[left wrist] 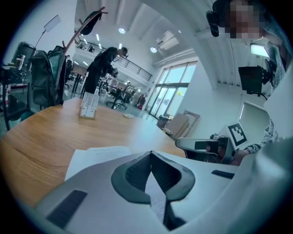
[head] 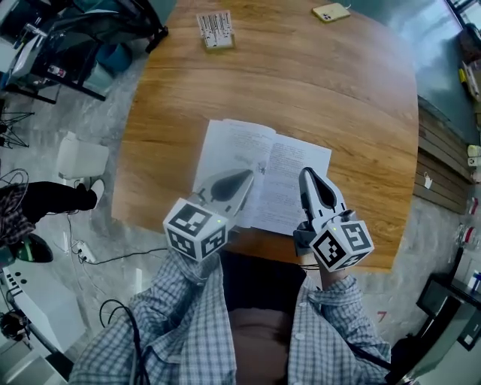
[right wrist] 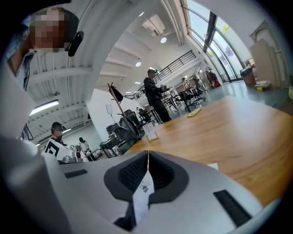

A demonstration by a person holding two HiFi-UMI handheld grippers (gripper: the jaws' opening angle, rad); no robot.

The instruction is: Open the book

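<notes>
Left tongs [head: 242,180] lie over the near part of the left-hand page of an open paper book with white printed pages [head: 282,162], their tips just beside its centre fold. In the left gripper view these tongs [left wrist: 150,153] are pressed together with a strip of printed page pinched between the dark ribbed pads. The right tongs [head: 308,177] sit over the book's right-hand page close to its near edge. In the right gripper view the right tongs [right wrist: 148,153] are likewise closed tip to tip on a thin printed leaf that stands edge-on between the pads. The book lies flat and spread open on a light brown wooden desk with rounded corners [head: 353,113], towards the person's side of it, and each pair of tongs reaches it from the near edge. Beyond the book, near the desk's far edge, stands a small upright white card holder with dark stripes [head: 216,30], and further right of it lies a flat pale yellow rectangular thing [head: 331,12], both well apart from the book. Blue-and-white checked sleeves [head: 180,316] lead up to both marker cubes below the book.
</notes>
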